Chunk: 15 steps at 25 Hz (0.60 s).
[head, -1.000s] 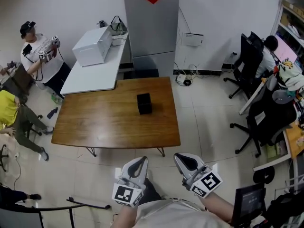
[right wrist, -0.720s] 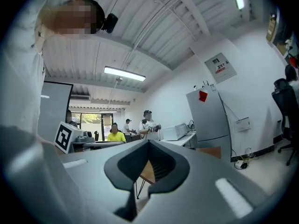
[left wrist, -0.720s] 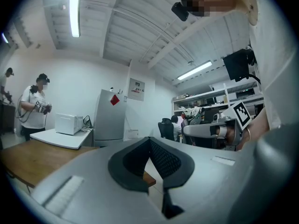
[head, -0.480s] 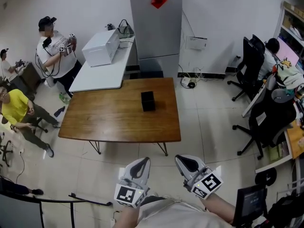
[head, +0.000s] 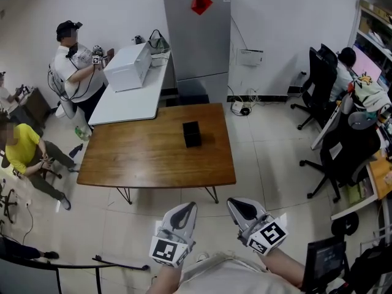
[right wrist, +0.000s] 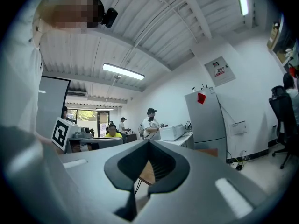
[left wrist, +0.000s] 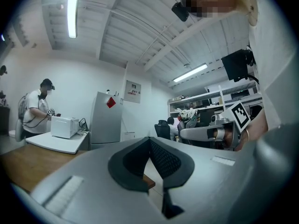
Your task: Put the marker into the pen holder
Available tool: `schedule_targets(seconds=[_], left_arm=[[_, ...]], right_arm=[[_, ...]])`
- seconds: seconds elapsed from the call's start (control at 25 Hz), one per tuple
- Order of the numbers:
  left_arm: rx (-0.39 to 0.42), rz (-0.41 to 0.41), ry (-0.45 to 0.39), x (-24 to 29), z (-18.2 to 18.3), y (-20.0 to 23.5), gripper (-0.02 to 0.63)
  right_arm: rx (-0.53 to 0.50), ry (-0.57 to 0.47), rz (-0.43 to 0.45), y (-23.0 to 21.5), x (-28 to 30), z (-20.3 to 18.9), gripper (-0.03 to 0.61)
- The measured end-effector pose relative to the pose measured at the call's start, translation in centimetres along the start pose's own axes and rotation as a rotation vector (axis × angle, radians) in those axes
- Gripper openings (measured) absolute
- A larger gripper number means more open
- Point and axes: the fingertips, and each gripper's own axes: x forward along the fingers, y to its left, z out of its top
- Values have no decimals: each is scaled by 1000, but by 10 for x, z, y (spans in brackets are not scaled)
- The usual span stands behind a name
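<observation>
At six o'clock in the head view, the left gripper (head: 184, 208) and the right gripper (head: 237, 204) are hanging side by side over the tiled floor (head: 257, 158), close to the person's body. Each one is carrying its marker cube, the left one (head: 168, 251) and the right one (head: 267, 234), at its near end. In the left gripper view the left gripper (left wrist: 150, 146) is holding its jaws closed tip to tip, with nothing between the dark pads. In the right gripper view the right gripper (right wrist: 148, 146) is doing the same, jaws together and empty, with a strip of wooden tabletop (right wrist: 147, 171) showing past them.

Toward twelve o'clock from the grippers, well apart from both, a wooden table (head: 141, 158) is standing on thin legs. The black pen holder (head: 192, 133) is sitting upright on it, toward the table's far right part, with bare wood all round it.

Beyond the table at twelve o'clock a grey cabinet (head: 197, 35) is standing against the wall, bearing a red diamond sign (head: 201, 2). At eleven o'clock a white table (head: 131, 100) is carrying a white box (head: 128, 66), and a person in a black cap (head: 76, 72) is standing beside it. At nine o'clock a person in yellow (head: 24, 152) is sitting. At two o'clock black office chairs (head: 318, 78) are standing near a desk.
</observation>
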Motion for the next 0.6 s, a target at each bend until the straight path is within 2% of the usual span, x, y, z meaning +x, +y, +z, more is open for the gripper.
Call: schedule_targets(seconds=[0.6], left_arm=[[5, 1, -6, 3, 7, 19, 15]], right_arm=[[-37, 42, 1, 3, 14, -3, 2]])
